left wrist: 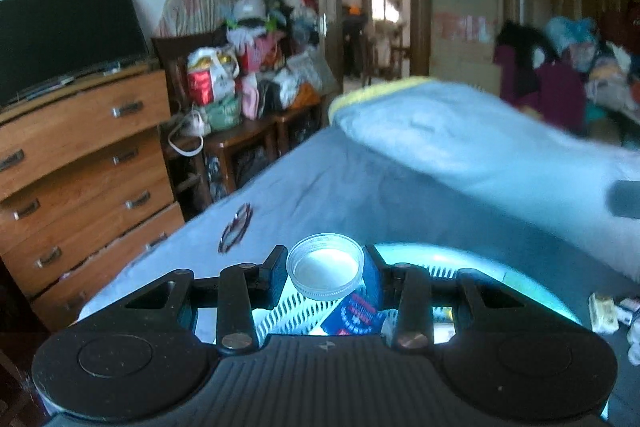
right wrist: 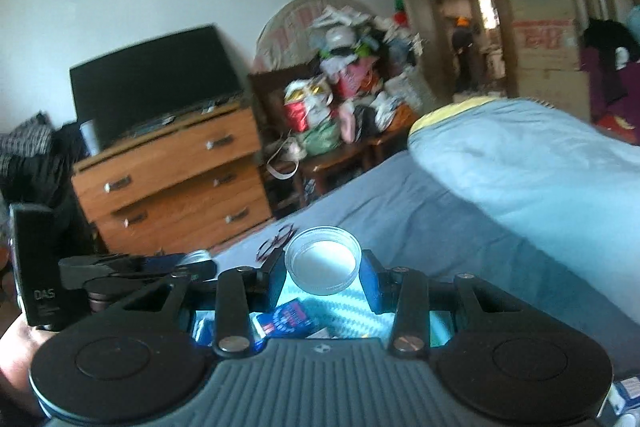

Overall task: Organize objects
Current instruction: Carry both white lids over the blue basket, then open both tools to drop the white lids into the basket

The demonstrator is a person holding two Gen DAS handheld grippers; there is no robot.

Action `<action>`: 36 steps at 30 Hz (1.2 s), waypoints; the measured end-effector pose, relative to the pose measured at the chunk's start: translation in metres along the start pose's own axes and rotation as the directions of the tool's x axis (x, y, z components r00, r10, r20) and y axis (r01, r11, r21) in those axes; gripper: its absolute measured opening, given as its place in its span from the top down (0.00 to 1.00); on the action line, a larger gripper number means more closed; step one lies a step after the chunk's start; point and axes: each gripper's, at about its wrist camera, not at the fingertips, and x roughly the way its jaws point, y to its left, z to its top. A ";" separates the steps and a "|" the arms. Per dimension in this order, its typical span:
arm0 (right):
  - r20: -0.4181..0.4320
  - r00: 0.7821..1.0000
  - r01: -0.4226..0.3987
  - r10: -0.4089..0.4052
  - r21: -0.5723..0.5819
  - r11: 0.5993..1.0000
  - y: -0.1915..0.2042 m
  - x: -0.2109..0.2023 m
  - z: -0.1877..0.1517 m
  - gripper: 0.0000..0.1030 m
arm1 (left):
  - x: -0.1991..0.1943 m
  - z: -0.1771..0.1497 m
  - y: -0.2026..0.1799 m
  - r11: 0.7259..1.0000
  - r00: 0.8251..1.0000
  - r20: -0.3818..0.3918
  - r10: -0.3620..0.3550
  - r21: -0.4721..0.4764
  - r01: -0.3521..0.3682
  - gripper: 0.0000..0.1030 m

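Observation:
In the left wrist view my left gripper (left wrist: 325,259) is shut on an open jar (left wrist: 326,269) with a threaded rim and a blue label, its mouth facing the camera. In the right wrist view my right gripper (right wrist: 323,263) is shut on a round white lid (right wrist: 322,261), hollow side up. Both hang over a turquoise basket (left wrist: 520,279) (right wrist: 352,311) on the blue bed. A blue-labelled packet (right wrist: 290,317) lies in the basket. The left gripper's black housing (right wrist: 36,267) shows at the left of the right wrist view, with a hand under it.
Spectacles (left wrist: 236,227) (right wrist: 276,243) lie on the bed sheet (left wrist: 320,187) near its left edge. A folded blue duvet (left wrist: 460,131) fills the right. Small packets (left wrist: 604,313) lie beside the basket. A wooden dresser (left wrist: 80,167) with a TV stands left, with piled bags behind.

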 end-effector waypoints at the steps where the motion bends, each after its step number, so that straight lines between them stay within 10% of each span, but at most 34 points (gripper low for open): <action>1: -0.012 1.000 -0.003 0.003 -0.005 1.000 0.007 0.005 0.000 0.59 | 0.003 -0.001 0.002 1.000 1.000 -0.008 0.002 0.000 -0.002 0.61; 36: -0.066 0.998 0.005 -0.006 -0.017 1.000 0.023 0.053 -0.009 0.58 | 0.021 -0.018 0.011 1.000 1.000 -0.018 -0.009 -0.021 0.009 0.59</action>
